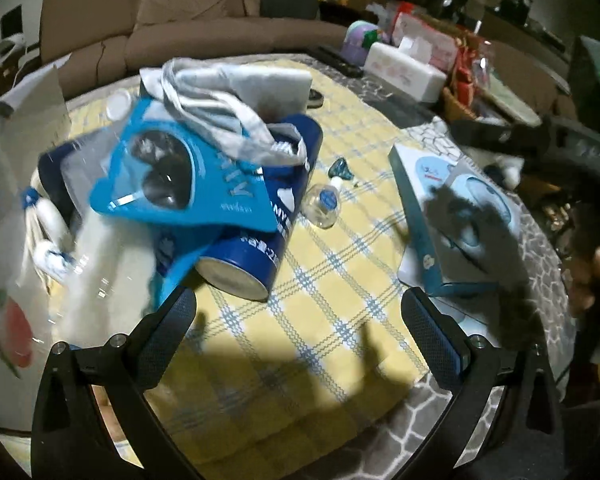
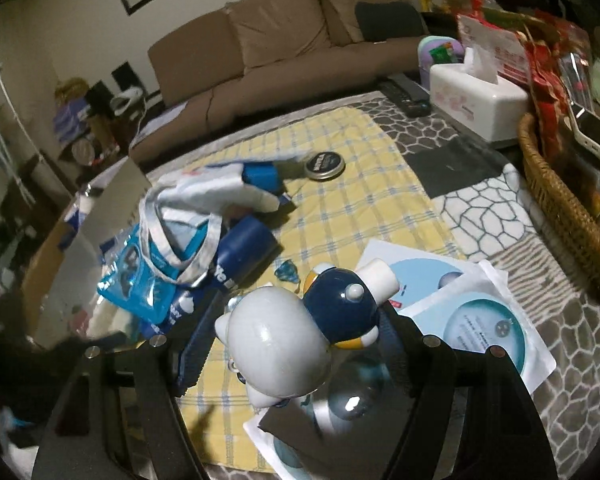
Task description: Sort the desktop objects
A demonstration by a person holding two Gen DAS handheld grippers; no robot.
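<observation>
Right wrist view shows the right gripper (image 2: 300, 344) pinching a white-and-blue figurine (image 2: 296, 332), long axis pointing ahead. The left gripper (image 1: 300, 316) stands spread and empty, a blue can (image 1: 256, 240) just ahead-left.

Little can be read. The blue plastic package (image 1: 180, 176) lying on the pile bears large pale letters that look like "ANY", seen upside down and partly cut off. The dark blue can (image 1: 260, 236) under it shows white characters too blurred to make out. The round dark tin (image 2: 325, 167) carries a white brand word, illegible at this size.
</observation>
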